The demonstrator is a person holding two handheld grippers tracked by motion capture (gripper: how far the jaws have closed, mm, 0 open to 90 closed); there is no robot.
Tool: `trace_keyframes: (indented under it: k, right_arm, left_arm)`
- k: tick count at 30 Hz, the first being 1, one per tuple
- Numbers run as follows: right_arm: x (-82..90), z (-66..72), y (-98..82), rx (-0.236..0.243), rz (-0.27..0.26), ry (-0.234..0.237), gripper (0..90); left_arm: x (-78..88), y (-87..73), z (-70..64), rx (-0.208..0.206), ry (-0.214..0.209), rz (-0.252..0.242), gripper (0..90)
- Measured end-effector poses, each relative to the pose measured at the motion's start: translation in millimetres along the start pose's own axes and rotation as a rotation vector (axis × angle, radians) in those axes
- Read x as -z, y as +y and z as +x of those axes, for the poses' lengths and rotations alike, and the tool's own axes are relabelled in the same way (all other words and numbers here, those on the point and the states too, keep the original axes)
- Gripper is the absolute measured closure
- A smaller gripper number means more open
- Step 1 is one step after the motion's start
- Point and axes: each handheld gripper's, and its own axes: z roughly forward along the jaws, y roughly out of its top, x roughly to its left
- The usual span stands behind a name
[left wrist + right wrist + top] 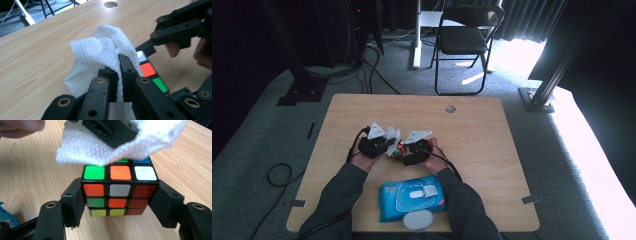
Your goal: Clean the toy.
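Observation:
A scrambled Rubik's cube (pixel 120 188) is clamped by its two sides between the black jaws of my right gripper (pixel 120 206), just above the wooden table (pixel 30 170). My left gripper (pixel 119 63) is shut on a crumpled white wipe (pixel 100 47). The wipe (pixel 95 148) rests against the far top edge of the cube and covers part of its top face. In the high view the two grippers meet at mid-table, the left gripper (pixel 377 143) and the right gripper (pixel 413 150) on either side of the cube (pixel 399 149). In the left gripper view, the cube (pixel 150 71) shows to the right of the wipe.
A blue pack of wet wipes (pixel 412 196) lies near the front table edge between the forearms, with a white round piece (pixel 418 220) just in front of it. A cable hole (pixel 450 108) sits at the table's far side. A folding chair (pixel 464 37) stands beyond the table.

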Motion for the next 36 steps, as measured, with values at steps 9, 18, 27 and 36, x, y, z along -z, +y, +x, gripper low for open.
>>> trace_keyframes:
  k: [9, 18, 27, 36]
  right_arm:
    - [1.5, -4.4, -0.3, -0.033, -0.007, -0.025, 34.5]
    - [1.4, -8.8, -1.9, -0.065, 0.008, -0.062, 34.5]
    - [4.8, -12.9, -0.2, -0.093, -0.013, -0.081, 34.5]
    - [7.6, -14.6, 0.8, -0.117, -0.039, -0.075, 34.5]
  left_arm:
    - [8.6, -5.9, -0.8, 0.005, -0.004, -0.017, 86.7]
    - [9.7, -16.4, -3.6, 0.01, -0.026, -0.009, 86.7]
    - [6.6, -21.1, -5.3, 0.004, -0.036, 0.012, 86.8]
    - [-2.1, -26.8, -8.6, -0.003, -0.041, 0.047, 86.8]
